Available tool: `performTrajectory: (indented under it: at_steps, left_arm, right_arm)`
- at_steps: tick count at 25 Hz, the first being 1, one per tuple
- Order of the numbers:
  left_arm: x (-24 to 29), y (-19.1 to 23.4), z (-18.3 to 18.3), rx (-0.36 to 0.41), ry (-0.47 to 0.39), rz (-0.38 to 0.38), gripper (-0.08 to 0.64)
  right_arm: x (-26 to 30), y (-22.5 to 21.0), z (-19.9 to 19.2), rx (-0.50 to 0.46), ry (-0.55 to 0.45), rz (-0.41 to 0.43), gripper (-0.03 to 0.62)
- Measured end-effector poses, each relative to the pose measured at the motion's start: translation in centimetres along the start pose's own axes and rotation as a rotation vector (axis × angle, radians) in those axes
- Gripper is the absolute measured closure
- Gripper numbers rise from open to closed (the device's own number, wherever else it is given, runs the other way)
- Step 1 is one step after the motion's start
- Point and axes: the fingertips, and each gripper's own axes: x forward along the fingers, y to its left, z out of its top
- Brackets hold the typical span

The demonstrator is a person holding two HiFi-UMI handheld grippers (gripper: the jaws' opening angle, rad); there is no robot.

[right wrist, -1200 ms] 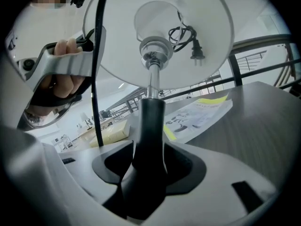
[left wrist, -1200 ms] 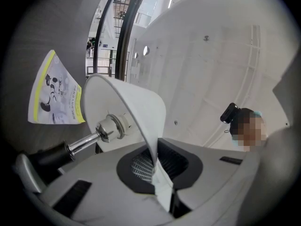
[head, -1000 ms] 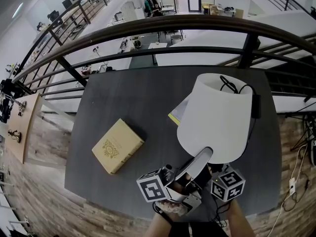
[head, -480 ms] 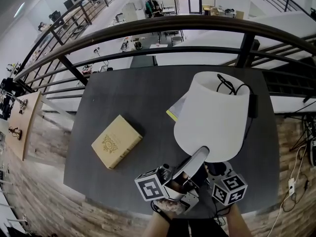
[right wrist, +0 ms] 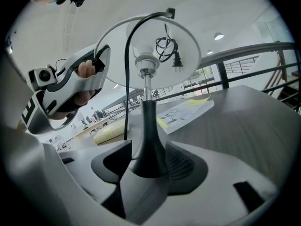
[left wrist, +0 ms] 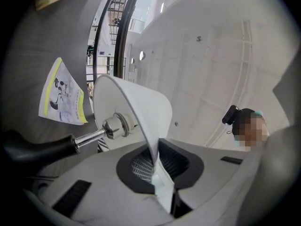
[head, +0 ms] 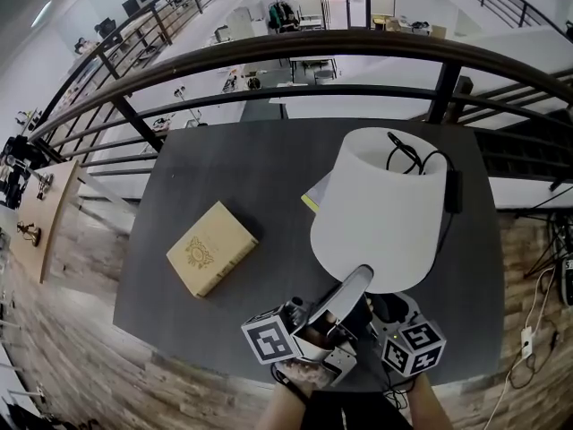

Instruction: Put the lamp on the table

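Observation:
The lamp's white shade (head: 380, 209) stands over the right half of the dark table (head: 242, 168), its black cord and plug (head: 407, 155) bundled inside the top. My left gripper (head: 356, 285) reaches up to the shade's near rim. The thin rim (left wrist: 136, 107) runs between its pads, and its jaws have just been opening a little. My right gripper (head: 385, 307) sits under the shade, shut on the lamp's dark stem (right wrist: 148, 135). The lamp's foot is hidden by the jaws.
A tan book (head: 210, 247) lies on the table's left half. A printed leaflet with a yellow edge (head: 315, 195) pokes out from under the shade. A dark metal railing (head: 269, 52) runs behind the table, with a drop beyond it. The table's near edge is at my hands.
The lamp and both grippers have shifted slightly to the left in the head view. Both grips look the same as before.

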Motion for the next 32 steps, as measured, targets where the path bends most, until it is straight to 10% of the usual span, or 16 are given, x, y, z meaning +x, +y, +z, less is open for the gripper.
performTrajectory:
  at_steps: [32]
  left_arm:
    - [-5.4, -1.7, -3.2, -0.011, -0.006, -0.027, 0.488]
  right_arm:
    - [-3.9, 5.2, -4.3, 0.012, -0.014, -0.06, 0.348]
